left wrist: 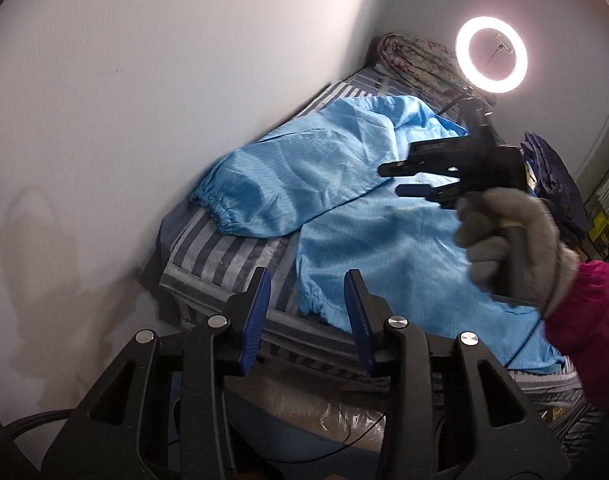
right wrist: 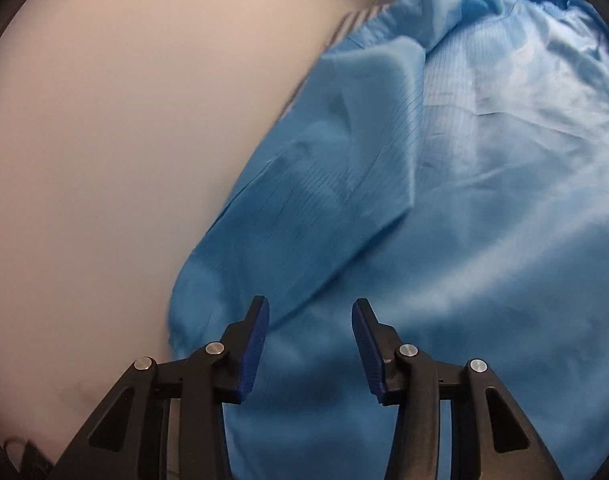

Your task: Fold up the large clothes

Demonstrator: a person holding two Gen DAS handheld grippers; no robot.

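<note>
A large light-blue coat (left wrist: 384, 232) with elastic cuffs lies spread on a striped bed sheet (left wrist: 208, 256). One sleeve (left wrist: 272, 184) stretches toward the wall. My left gripper (left wrist: 306, 284) hangs open over the bed's near edge, just short of the coat's hem, with nothing between its blue pads. My right gripper (left wrist: 390, 180), held by a grey-gloved hand (left wrist: 512, 236), hovers over the coat's middle. In the right wrist view that right gripper (right wrist: 310, 308) stands open above the coat (right wrist: 464, 200), beside the sleeve fold (right wrist: 324, 184), and no cloth is between its pads.
A white wall (left wrist: 144, 120) runs along the bed's left side. A lit ring light (left wrist: 490, 54) and a folded floral quilt (left wrist: 416, 60) stand at the far end. Dark blue clothes (left wrist: 552, 176) are piled at right. A plastic-wrapped bundle (left wrist: 304, 412) lies under the bed.
</note>
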